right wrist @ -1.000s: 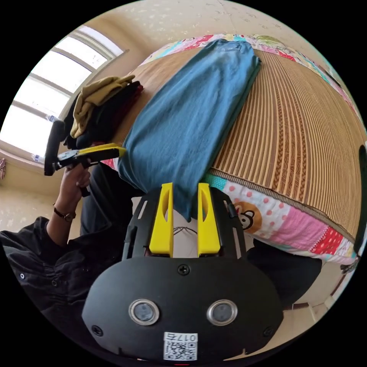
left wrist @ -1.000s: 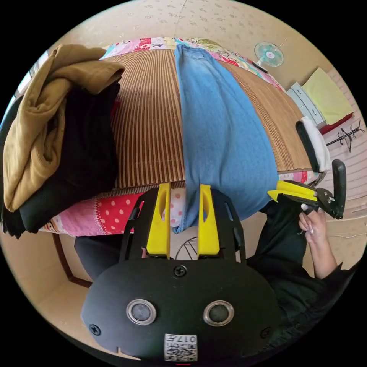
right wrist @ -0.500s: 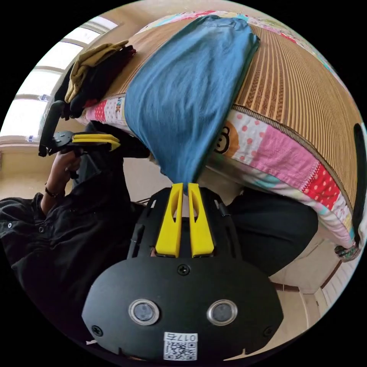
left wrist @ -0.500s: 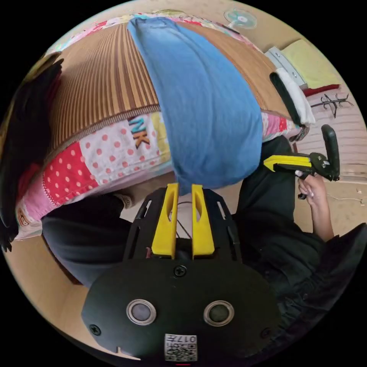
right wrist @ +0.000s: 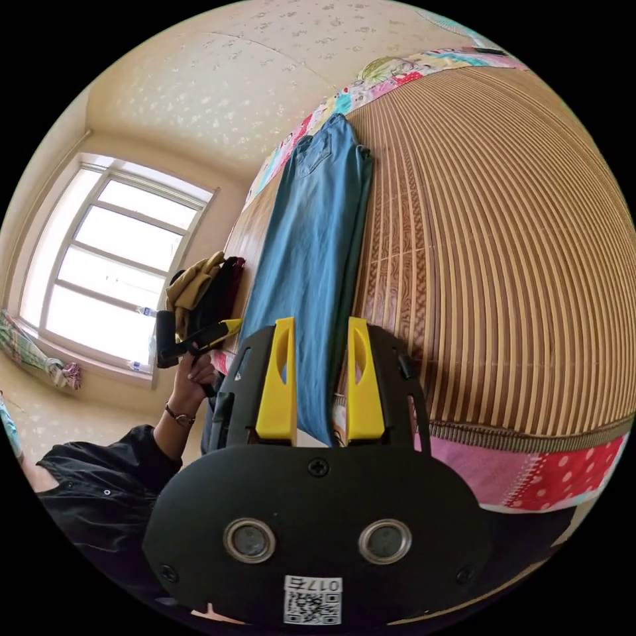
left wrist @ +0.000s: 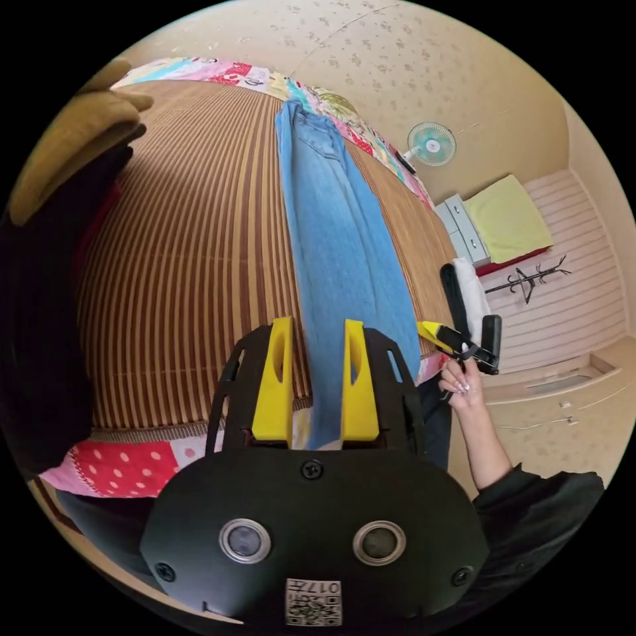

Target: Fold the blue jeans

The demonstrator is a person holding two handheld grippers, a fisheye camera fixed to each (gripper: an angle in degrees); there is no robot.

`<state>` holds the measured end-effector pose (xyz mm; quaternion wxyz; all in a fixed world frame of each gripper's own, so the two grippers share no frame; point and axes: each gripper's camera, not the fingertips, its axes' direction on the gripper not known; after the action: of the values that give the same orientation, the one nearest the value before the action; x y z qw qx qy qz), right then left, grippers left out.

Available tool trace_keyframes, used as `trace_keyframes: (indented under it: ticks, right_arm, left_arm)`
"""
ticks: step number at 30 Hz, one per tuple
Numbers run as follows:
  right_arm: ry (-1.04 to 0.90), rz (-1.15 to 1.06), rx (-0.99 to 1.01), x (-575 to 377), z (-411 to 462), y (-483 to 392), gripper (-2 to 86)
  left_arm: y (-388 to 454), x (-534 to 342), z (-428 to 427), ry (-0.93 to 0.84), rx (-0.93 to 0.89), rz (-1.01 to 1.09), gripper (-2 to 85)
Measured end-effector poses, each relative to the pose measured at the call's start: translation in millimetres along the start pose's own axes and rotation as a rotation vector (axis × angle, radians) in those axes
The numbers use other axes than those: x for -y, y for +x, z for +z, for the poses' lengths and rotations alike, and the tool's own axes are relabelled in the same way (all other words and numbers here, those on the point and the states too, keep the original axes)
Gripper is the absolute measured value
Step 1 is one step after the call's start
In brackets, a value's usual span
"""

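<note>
Blue jeans (left wrist: 338, 245) flat on striped mat (left wrist: 192, 265)

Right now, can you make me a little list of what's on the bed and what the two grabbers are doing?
jeans: blue, laid out long on the mat, hem end hanging over the bed's edge
mat: striped, under the jeans
clothes pile: mustard and dark things, beside the jeans
left gripper: open, jeans between its jaws
right gripper: open, jeans between its jaws
fan: by the wall

Half a second ago our left gripper (left wrist: 318, 331) and right gripper (right wrist: 320, 328) had jaws pinched close under the hanging end of the jeans (left wrist: 338, 265). Now both sets of jaws are wide apart, with the jeans between them.
</note>
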<state>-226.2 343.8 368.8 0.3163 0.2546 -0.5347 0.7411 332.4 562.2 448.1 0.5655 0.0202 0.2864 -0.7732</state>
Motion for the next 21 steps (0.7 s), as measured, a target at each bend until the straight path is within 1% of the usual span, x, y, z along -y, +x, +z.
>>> trace_keyframes:
  ticks: [2, 4, 5, 7, 9, 11, 12, 13, 15, 17, 19, 21]
  right_arm:
    - [-0.012, -0.008, 0.010, -11.8, -2.0, 4.9, 9.5]
    - [0.000, 0.006, 0.012, -15.7, -5.0, 16.7, 7.8]
    - [-0.005, 0.018, 0.028, -13.6, -4.9, 21.2, 7.4]
    - [-0.037, 0.060, 0.127, -0.7, 0.0, 37.5, 5.9]
    - [-0.079, 0.091, 0.111, 6.0, 5.8, 44.5, 4.3]
    - [-0.089, 0.084, 0.106, 4.2, 2.7, 45.6, 3.4]
    - [-0.072, 0.065, 0.124, -1.6, -5.0, 45.7, 3.0]
    - [-0.044, 0.042, 0.184, -9.9, -16.5, 46.1, 2.7]
    - [-0.023, 0.005, 0.308, -23.6, -35.2, 45.7, 2.4]
    - [-0.023, -0.066, 0.366, -37.9, -54.9, 36.2, 2.2]
    - [-0.022, -0.194, 0.383, -57.1, -83.9, 9.0, 2.0]
    - [0.017, -0.284, 0.412, -68.5, -110.3, -17.3, 1.9]
  left_arm:
    - [-11.4, -11.8, -2.0, 0.025, -0.023, -0.034, 10.5]
    - [-22.5, -12.7, -3.0, 0.030, 0.003, -0.053, 9.0]
    - [-30.1, -8.7, -1.5, 0.020, 0.002, -0.057, 7.5]
    - [-42.8, -0.3, 3.4, -0.012, -0.027, -0.059, 5.7]
    - [-60.3, 6.6, 7.0, -0.081, -0.057, -0.053, 2.0]
    - [-74.5, 2.8, 0.6, -0.096, -0.095, -0.053, 0.9]
    - [-83.9, -4.3, -7.5, -0.085, -0.130, -0.035, 0.4]
    - [-88.4, -8.5, -12.5, -0.074, -0.163, -0.021, 0.2]
    - [-108.5, -30.1, -37.7, -0.019, -0.391, 0.025, -0.2]
    - [-114.1, -48.6, -59.8, 0.015, -0.482, 0.078, -0.4]
    - [-106.3, -66.4, -85.7, 0.052, -0.502, 0.162, -0.5]
    - [-84.3, -83.7, -128.9, 0.145, -0.573, 0.281, -0.5]
